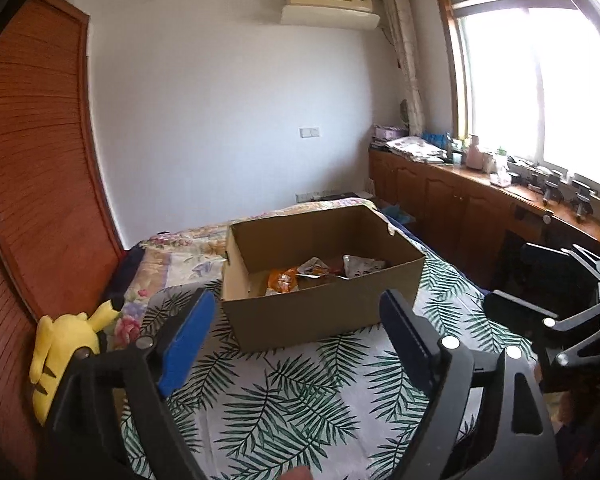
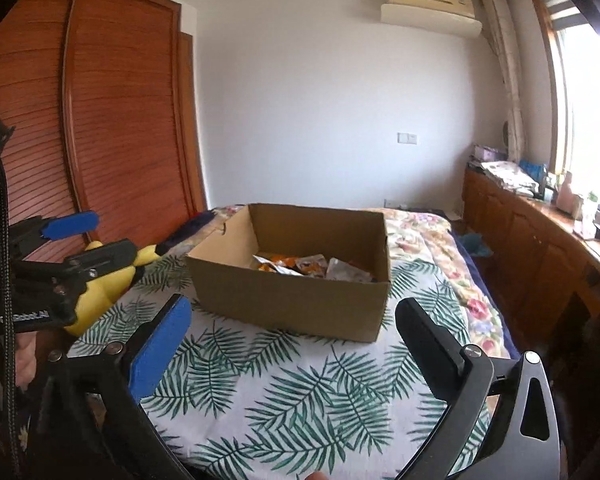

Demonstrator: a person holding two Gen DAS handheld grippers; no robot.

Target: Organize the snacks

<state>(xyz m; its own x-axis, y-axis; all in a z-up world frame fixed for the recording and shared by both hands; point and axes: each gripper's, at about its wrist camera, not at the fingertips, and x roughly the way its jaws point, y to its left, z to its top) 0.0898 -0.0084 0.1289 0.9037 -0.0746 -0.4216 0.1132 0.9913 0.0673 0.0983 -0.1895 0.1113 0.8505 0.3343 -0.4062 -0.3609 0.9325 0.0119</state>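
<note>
Both our left gripper (image 1: pixel 296 336) and right gripper (image 2: pixel 294 344) gape wide, empty; reaching ahead could snag the cardboard box (image 1: pixel 324 312) wall before the snack packets (image 1: pixel 320 272).

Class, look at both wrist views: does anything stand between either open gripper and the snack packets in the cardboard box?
Only the cardboard box itself: its near wall rises between the left gripper, the right gripper and the snack packets. From above, nothing visible blocks them.
</note>
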